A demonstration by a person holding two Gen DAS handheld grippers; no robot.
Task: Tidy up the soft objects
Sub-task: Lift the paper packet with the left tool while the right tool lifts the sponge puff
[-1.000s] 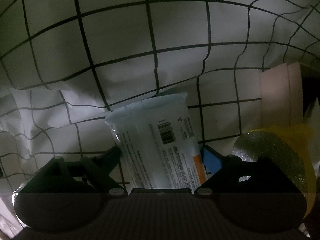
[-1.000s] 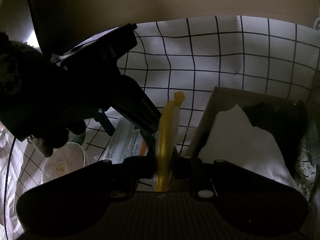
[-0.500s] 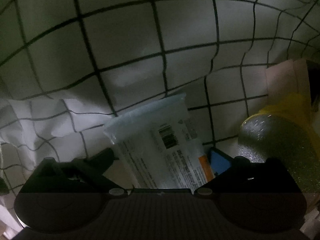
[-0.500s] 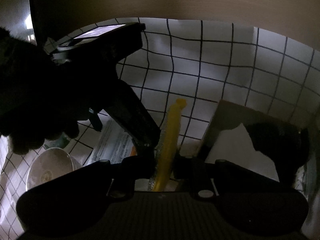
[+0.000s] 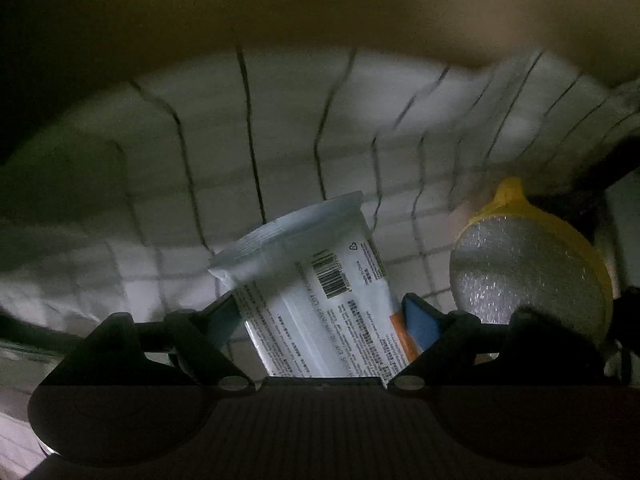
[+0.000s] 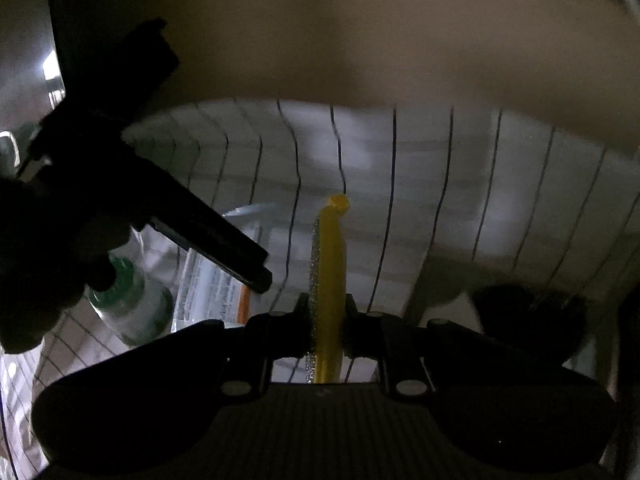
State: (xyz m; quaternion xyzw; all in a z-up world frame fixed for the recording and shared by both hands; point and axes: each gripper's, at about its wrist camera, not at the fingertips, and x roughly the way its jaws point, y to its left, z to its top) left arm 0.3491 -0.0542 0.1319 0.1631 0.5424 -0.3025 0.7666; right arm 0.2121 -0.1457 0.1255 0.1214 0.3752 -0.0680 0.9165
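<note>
Left wrist view: left gripper (image 5: pixel 320 312) fingers clamp white wipes packet (image 5: pixel 320 292), lower centre, apparently pressed both sides. Right gripper (image 6: pixel 327 314) fingers nearly closed, pinching yellow sponge (image 6: pixel 330 264) edge-on, frame centre.

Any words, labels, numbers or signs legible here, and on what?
"EXP" and "LOT": on the white packet held in the left claw; the digits after them are too blurred to read.
Barcode and recycling triangle: same packet; the other fine print is too small.
Yellow sponge: no text.
</note>
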